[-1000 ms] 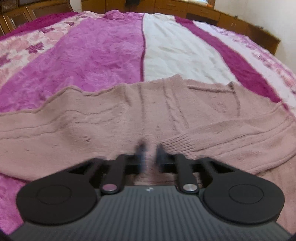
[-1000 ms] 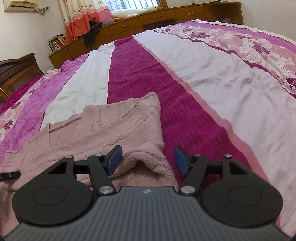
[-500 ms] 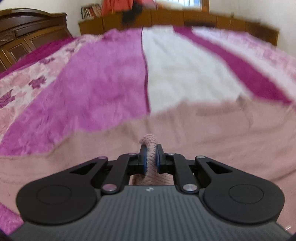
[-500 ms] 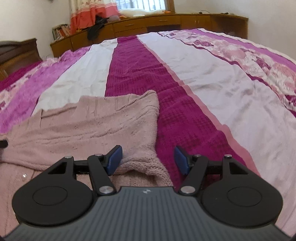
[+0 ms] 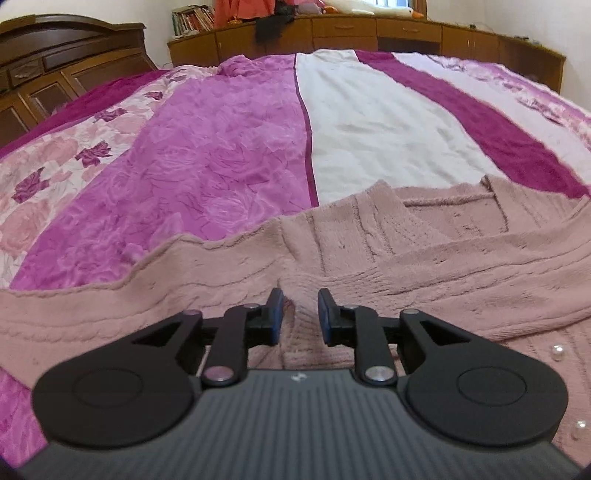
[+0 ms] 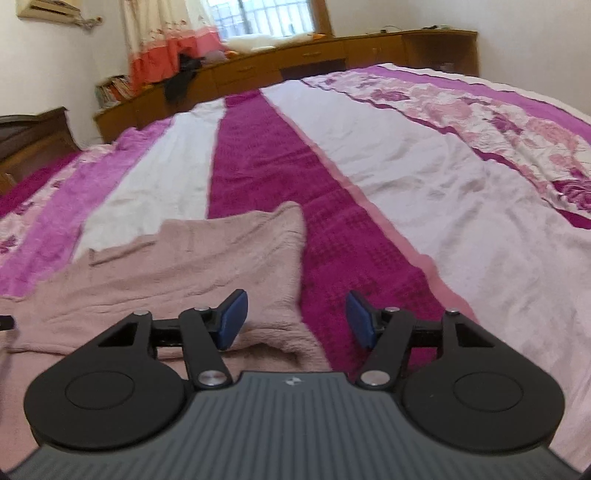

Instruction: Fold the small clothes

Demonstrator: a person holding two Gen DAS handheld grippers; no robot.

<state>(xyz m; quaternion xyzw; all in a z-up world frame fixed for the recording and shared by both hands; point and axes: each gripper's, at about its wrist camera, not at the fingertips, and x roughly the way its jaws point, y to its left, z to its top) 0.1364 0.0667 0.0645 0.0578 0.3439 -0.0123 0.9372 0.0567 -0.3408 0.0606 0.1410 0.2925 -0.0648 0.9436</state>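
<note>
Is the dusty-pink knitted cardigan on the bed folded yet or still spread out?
Partly folded. The dusty-pink knitted cardigan lies wide across the striped bedspread, with one sleeve laid across its body and pearl buttons showing.

The cardigan (image 5: 424,266) is lying across the bedspread (image 5: 229,155) right before you, its folded sleeve (image 6: 221,266) toward your right. Behind the bed, cabinets (image 5: 369,29) are standing; possibly books (image 5: 192,16) sitting at their left.

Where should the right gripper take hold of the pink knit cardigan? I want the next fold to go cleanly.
Probably the ribbed cuff edge of the cardigan, lying humped between the open right gripper pads. Come straight forward and down: the raised, thick edge offers a bite, whereas the flat body does not.
</note>
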